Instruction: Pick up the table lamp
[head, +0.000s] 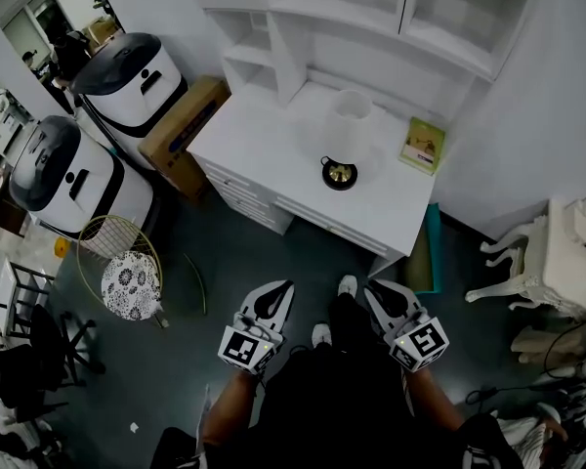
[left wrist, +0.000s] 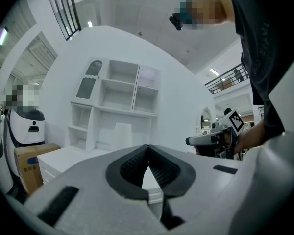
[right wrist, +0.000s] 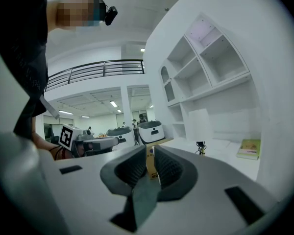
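The table lamp has a white shade (head: 352, 123) and a black and gold base (head: 339, 174); it stands upright on the white desk (head: 273, 154), towards the back. Both grippers hover over the dark floor in front of the desk, well short of the lamp, and point at it roughly level. My left gripper (head: 279, 293) is shut with nothing in it; its view (left wrist: 148, 150) shows the shade (left wrist: 122, 133) far ahead. The jaws of my right gripper (head: 375, 291) also stand together and hold nothing (right wrist: 150, 150), with the lamp (right wrist: 200, 125) ahead to the right.
A shelf unit (head: 371, 18) rises behind the desk, and a green book (head: 423, 146) lies right of the lamp. At the left are two white machines (head: 132, 76), a cardboard box (head: 184, 125) and a wire basket (head: 127, 257). A white ornate chair (head: 542, 262) stands at the right.
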